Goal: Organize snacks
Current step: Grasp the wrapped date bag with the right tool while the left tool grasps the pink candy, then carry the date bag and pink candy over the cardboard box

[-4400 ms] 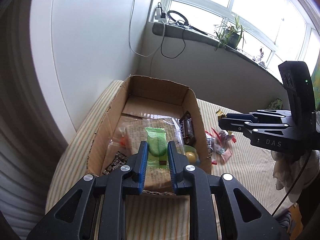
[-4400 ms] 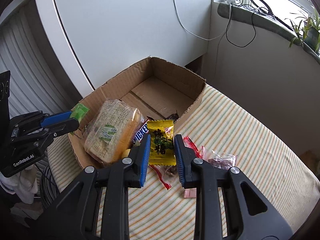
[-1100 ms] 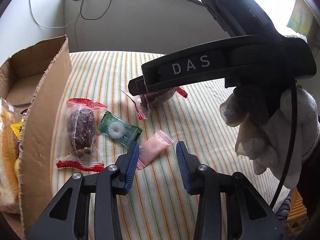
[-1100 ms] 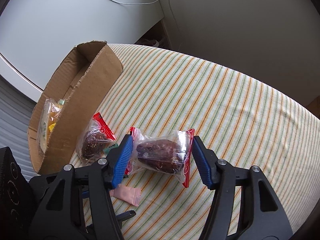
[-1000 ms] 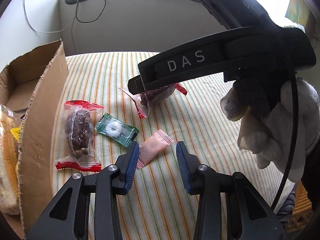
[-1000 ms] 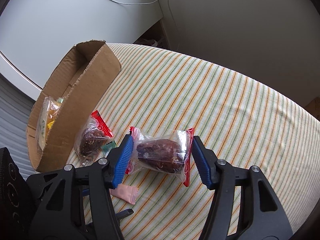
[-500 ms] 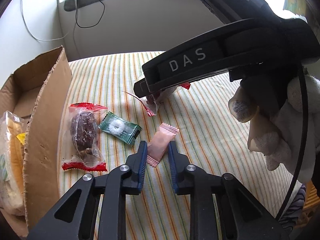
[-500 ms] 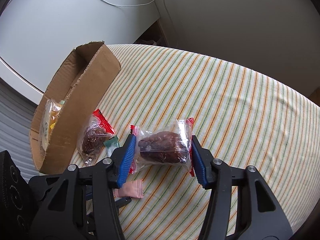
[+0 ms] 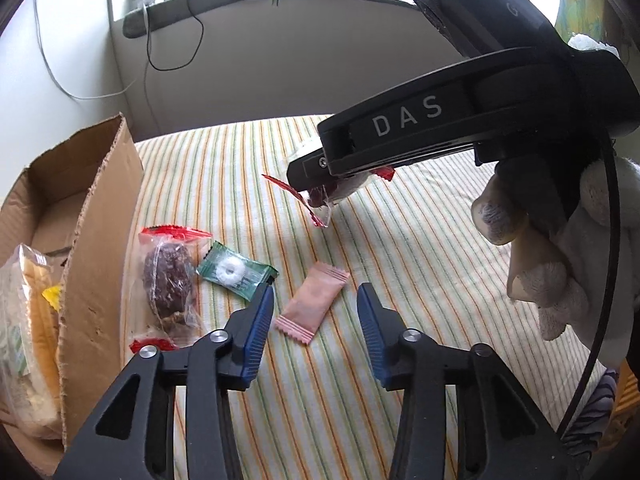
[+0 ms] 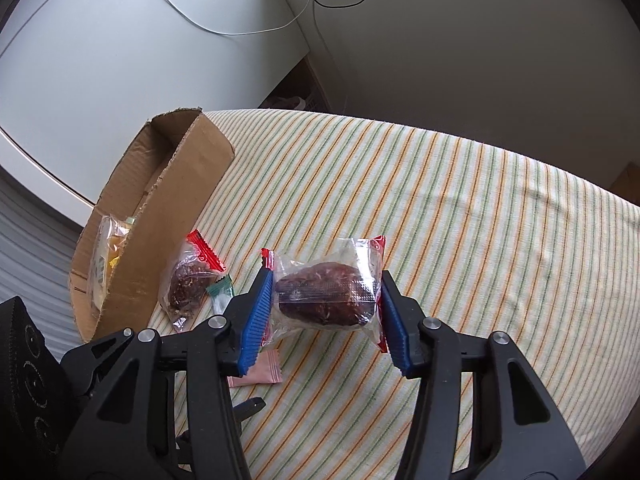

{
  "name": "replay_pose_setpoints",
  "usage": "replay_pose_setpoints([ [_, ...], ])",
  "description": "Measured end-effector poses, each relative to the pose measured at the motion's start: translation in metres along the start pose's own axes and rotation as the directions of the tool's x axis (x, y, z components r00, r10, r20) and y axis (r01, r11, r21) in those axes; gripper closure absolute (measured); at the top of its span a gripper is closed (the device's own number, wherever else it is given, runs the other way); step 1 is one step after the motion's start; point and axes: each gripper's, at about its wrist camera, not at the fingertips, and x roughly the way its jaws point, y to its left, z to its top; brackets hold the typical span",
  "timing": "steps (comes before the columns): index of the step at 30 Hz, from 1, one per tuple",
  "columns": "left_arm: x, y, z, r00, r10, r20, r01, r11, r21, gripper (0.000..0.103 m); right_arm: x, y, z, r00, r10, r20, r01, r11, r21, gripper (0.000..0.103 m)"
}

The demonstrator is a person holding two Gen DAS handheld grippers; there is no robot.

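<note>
A clear packet with red ends (image 10: 326, 294), with a dark brown snack inside, is clamped between the blue pads of the right gripper (image 10: 327, 308) and is carried clear of the striped cloth (image 10: 460, 208). The packet is taken across its short side, probably so that the soft wrapper does not slip out, and the next move is judged to be toward the cardboard box (image 10: 160, 216).

The left gripper (image 9: 316, 334) is held low over the pink sachet (image 9: 314, 302). Its jaws are opening at this moment; the sachet lies between them on the cloth, and the pads do not press on it. It is judged that the sachet was not caught well, since it is thin and lies flat, so another try will be needed.

Just beside the box wall, a second clear packet with a brown snack (image 9: 170, 280) and a green mint candy (image 9: 236, 270) are waiting on the cloth, the two touching or nearly so. Inside the box a large bread-like pack (image 9: 28, 320) is already laid, so part of the snacks is judged to be sorted.

The desk is covered by a cream cloth with green and orange stripes. Behind it a pale wall (image 10: 460, 40) is seen, with black and white cables hanging, and a window sill (image 9: 240, 0) with plants in bright daylight. A hand in a fluffy white glove (image 9: 560, 248) is seen on the right gripper.
</note>
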Motion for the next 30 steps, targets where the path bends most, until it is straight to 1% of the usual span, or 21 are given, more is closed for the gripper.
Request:
replay_pose_setpoints([
  [2,0.010,0.001,0.007,1.000,-0.008,-0.023,0.009,0.999,0.031,0.060,-0.003,-0.004,0.000,1.000,-0.001,0.008,0.001,1.000,0.008,0.050],
  [4,0.018,-0.002,0.011,0.999,0.010,-0.036,-0.008,0.998,0.067,0.060,-0.008,-0.010,-0.001,1.000,-0.003,0.014,0.003,1.000,0.014,0.050],
  [5,0.022,-0.002,0.011,0.999,0.005,-0.052,-0.002,0.998,0.069,0.060,-0.010,-0.012,-0.001,1.000,-0.005,0.015,0.005,1.000,0.017,0.050],
  [6,0.020,0.000,0.013,0.999,0.003,-0.041,0.000,0.998,0.067,0.061,-0.011,-0.015,-0.002,1.000,-0.007,0.016,0.006,1.000,0.020,0.050],
  [7,0.019,0.002,0.013,0.999,0.003,-0.044,0.000,0.998,0.064,0.064,-0.013,-0.017,-0.003,1.000,-0.008,0.016,0.008,1.000,0.023,0.050],
  [8,0.018,0.004,0.012,0.999,0.000,-0.045,0.003,0.998,0.061,0.071,-0.014,-0.019,-0.004,1.000,-0.010,0.017,0.010,1.000,0.026,0.050],
  [9,0.018,0.006,0.012,0.999,-0.005,-0.047,0.008,0.998,0.062,0.074,-0.015,-0.020,-0.005,1.000,-0.011,0.018,0.011,1.000,0.028,0.050],
  [10,0.018,0.006,0.012,0.999,-0.004,-0.048,0.007,0.998,0.065,0.081,-0.016,-0.021,-0.005,1.000,-0.012,0.021,0.011,0.999,0.032,0.050],
  [11,0.016,0.007,0.010,0.999,-0.007,-0.050,0.010,0.998,0.065,0.085,-0.018,-0.022,-0.006,1.000,-0.011,0.024,0.010,0.999,0.036,0.050],
  [13,0.012,0.004,0.003,0.998,-0.025,-0.053,0.028,0.998,0.051,0.085,-0.020,-0.024,-0.006,0.999,-0.010,0.031,0.009,0.999,0.042,0.050],
  [19,0.004,0.011,-0.001,0.998,-0.049,-0.038,0.048,0.999,-0.012,0.085,-0.031,-0.018,-0.009,0.999,-0.008,0.048,0.006,0.999,0.042,0.050],
  [21,-0.004,0.013,0.000,0.999,-0.046,-0.019,0.046,0.998,-0.032,0.085,-0.036,-0.015,-0.010,0.998,-0.011,0.055,0.009,0.999,0.038,0.050],
  [27,-0.035,0.023,0.003,0.998,-0.036,0.049,0.039,0.998,-0.054,0.085,-0.055,0.006,-0.005,0.996,-0.009,0.090,0.008,1.000,0.017,0.050],
  [29,-0.054,0.025,-0.008,0.997,-0.033,0.069,0.038,0.997,-0.072,0.085,-0.060,0.015,-0.002,0.995,-0.008,0.102,0.007,1.000,0.006,0.050],
  [30,-0.058,0.031,-0.006,0.996,-0.033,0.078,0.039,0.996,-0.078,0.085,-0.062,0.021,0.001,0.994,-0.007,0.107,0.007,1.000,-0.003,0.050],
])
